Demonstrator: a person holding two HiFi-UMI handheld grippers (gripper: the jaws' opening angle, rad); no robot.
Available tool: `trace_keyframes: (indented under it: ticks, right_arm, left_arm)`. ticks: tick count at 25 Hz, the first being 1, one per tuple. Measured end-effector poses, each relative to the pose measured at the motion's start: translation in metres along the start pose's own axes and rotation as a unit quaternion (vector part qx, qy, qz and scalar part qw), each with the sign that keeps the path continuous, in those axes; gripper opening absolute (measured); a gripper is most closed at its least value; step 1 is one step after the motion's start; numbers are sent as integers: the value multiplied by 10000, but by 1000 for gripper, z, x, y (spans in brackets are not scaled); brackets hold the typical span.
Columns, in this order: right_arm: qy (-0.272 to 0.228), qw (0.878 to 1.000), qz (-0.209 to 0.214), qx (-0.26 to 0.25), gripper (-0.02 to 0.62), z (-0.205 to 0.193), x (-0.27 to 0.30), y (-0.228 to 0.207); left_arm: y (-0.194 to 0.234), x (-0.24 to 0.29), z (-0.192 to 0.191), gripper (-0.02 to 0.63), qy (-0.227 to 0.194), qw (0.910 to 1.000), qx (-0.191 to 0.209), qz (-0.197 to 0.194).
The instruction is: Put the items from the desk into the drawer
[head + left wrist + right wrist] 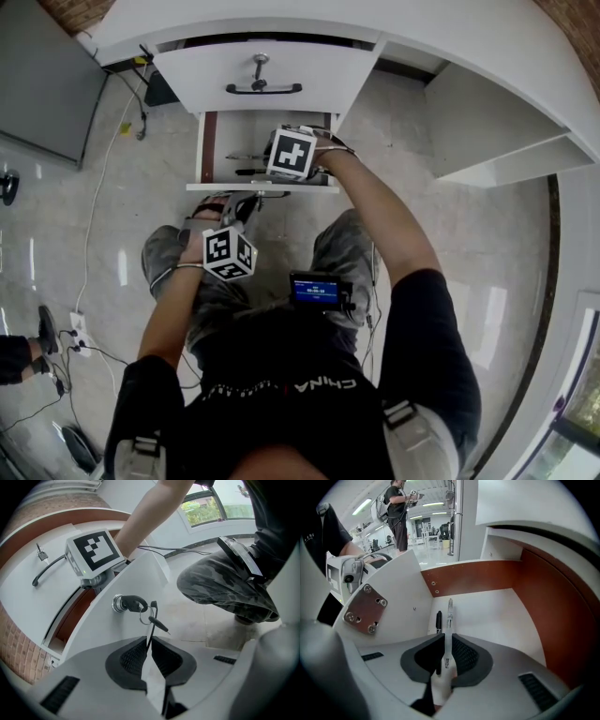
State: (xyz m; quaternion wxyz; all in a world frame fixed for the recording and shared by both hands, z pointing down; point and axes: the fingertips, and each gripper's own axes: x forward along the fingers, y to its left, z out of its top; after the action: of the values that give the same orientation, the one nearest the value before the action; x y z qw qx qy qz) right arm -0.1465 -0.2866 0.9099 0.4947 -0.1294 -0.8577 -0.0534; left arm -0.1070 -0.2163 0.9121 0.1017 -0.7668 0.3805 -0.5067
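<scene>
The lower drawer stands pulled out, white inside with brown walls. My right gripper reaches down into it under its marker cube. It is shut on a clear pen that points at the drawer's brown side wall. A black pen lies on the drawer floor just left of it. My left gripper sits at the drawer front, its jaws closed on that panel's edge. A key with a ring hangs in the lock right above them.
An upper drawer with a dark handle is closed above the open one. The white curved desk top runs to the right. A small screen rests on the person's lap. Cables and a power strip lie on the floor at left.
</scene>
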Motion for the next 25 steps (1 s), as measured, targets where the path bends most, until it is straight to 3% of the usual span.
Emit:
trace_keyframes:
  ticks: [2,6,25]
  right_arm:
    - [195,9998,20,7,55,-6,6,0]
    - [1214,9917,-395,151,54,-44,2,-16]
    - [1522,9876,-371,130,55,-53,22,-20]
  left_arm:
    - [0,0,0,32,3,10000,6,4]
    - [0,1,-1,32,3,10000,9,3]
    - [0,0,0,32,-21,10000,27,-12]
